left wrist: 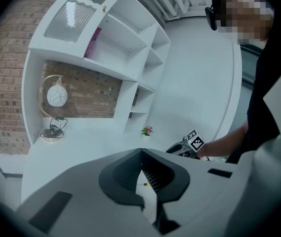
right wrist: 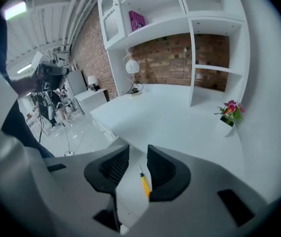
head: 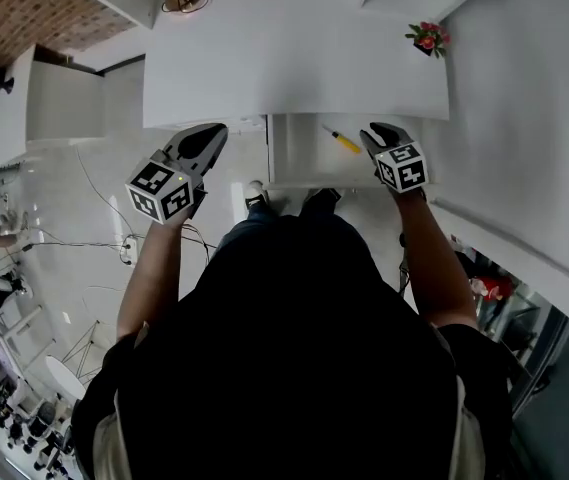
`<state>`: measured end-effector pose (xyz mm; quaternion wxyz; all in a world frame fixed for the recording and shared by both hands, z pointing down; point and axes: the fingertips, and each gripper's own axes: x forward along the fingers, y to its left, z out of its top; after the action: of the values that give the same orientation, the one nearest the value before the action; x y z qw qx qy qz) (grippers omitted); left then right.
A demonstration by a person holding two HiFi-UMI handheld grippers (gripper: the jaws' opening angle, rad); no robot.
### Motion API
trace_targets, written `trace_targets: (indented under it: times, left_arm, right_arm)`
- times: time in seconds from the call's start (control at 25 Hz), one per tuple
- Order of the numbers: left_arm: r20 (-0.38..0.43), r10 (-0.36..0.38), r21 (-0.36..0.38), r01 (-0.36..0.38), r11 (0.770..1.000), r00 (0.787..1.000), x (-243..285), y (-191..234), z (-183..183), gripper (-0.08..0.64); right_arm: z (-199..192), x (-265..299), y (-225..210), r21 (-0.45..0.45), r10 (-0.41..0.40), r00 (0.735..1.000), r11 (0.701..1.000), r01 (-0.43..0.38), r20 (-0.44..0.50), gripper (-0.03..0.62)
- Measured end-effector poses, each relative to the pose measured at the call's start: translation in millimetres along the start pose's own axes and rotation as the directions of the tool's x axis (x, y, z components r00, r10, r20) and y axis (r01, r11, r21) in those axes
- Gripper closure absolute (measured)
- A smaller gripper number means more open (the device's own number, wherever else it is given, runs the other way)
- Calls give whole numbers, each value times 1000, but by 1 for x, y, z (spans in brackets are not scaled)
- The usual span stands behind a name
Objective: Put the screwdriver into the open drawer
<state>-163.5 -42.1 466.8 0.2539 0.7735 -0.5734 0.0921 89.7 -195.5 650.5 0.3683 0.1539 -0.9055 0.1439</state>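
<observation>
With the screwdriver (head: 342, 140) lying in the drawer (head: 299, 163), the right gripper (right wrist: 137, 153), jaws apart and empty, needed lifting clear without nudging it; the left gripper (left wrist: 141, 153) sat closed, empty.

The screwdriver (right wrist: 144, 183) has a yellow handle and a thin silvery shaft, set against the plain white of the drawer (head: 299, 160) and desk (head: 294, 58). The left gripper (head: 219, 133) and right gripper (head: 372, 134) are pale grey with black ribbed pads, each carrying a marker cube (head: 162, 190) patterned in black-and-white squares. Red-brown brick wall (right wrist: 180, 58) shows behind white shelves (right wrist: 155, 14); a box (right wrist: 136, 19) is magenta, and the flowers (right wrist: 231, 110) are pink and red over green leaves.
</observation>
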Motion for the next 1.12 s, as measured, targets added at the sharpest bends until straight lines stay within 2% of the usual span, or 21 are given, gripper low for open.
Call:
trace_targets:
  times: [0.32,0.6,1.12]
  left_arm:
    - [4,-42,52,42,998,999,-5,-14,19,543]
    - [11,-105,111,103,988,994,-2,-26,33,543]
    - [-6,-231,177,229,957,973,12,-42,44,543]
  right_arm:
    - [37,-52,14,68,-37,991,997,28,130,469]
    - [52,-90,20,164,-87,972,985,51,220,471]
    - [49,-143,36,232,-218,937,960,156,273,474]
